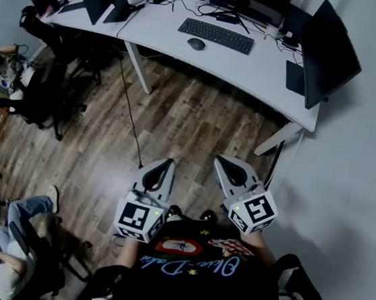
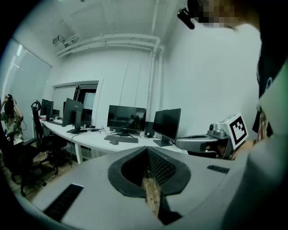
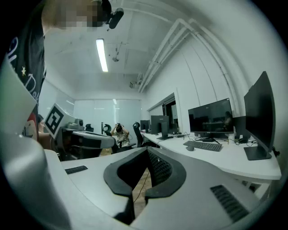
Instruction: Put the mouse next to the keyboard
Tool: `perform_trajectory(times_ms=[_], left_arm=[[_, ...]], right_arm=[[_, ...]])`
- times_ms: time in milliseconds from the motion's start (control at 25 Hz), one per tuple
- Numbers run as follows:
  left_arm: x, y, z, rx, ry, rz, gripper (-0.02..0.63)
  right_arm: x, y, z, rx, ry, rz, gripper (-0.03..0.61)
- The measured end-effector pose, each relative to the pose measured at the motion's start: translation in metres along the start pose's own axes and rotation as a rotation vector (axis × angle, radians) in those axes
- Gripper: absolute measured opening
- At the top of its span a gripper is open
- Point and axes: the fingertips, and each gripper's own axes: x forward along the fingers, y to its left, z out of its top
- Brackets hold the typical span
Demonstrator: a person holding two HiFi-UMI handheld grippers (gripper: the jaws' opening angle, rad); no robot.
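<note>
Because the frame cuts across the left edge, you can see only part of the seated person (image 1: 20,217) down there. Farther along, the mouse (image 1: 195,43) lies on the white desk (image 1: 266,70), just beside the front left corner of the keyboard (image 1: 216,35) and well apart from both tools. Your hands are hidden beneath the marker cubes and your shirt (image 1: 194,269). Your left gripper (image 1: 168,164) has its jaw tips pressed together with nothing between them; only floor shows through the gap behind the tips. Your right gripper (image 1: 224,161) is likewise closed and empty, and it hovers over the wood floor (image 1: 178,117).
</note>
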Motion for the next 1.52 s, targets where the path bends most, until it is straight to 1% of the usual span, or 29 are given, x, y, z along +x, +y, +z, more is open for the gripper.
perform_trajectory(times_ms=[160,440,720,1040,1080,1160,1240,1320,1520], left_arm=[[-0.004,0.001,-0.003,-0.002,0.000,-0.009,0.000],[-0.008,0.006,-0.004,-0.005,0.005,-0.001,-0.001],[-0.010,0.011,-0.003,-0.008,0.004,0.002,0.000],[-0.011,0.020,-0.005,-0.021,0.000,-0.001,0.000],[-0.011,0.022,-0.006,-0.023,-0.001,-0.001,0.000],[-0.012,0.025,-0.006,-0.027,-0.003,-0.002,0.000],[-0.013,0.027,-0.007,-0.027,-0.005,-0.005,0.000],[-0.014,0.030,-0.008,-0.026,-0.006,-0.008,0.000],[-0.014,0.039,-0.005,-0.030,-0.007,-0.009,0.000]], right_arm=[[-0.001,0.005,-0.003,0.005,0.009,-0.007,-0.002],[0.002,0.007,-0.003,0.000,0.017,-0.009,-0.002],[0.006,0.008,0.001,0.004,-0.009,-0.014,0.000],[0.014,0.013,-0.001,-0.001,0.004,-0.011,0.005],[0.015,0.014,-0.001,-0.001,0.008,-0.013,0.015],[0.017,0.015,-0.002,0.001,0.014,-0.017,0.058],[0.020,0.016,-0.003,0.001,0.018,-0.022,0.063],[0.022,0.017,-0.004,0.001,0.020,-0.027,0.095],[0.030,0.018,-0.003,0.009,0.021,-0.033,0.137]])
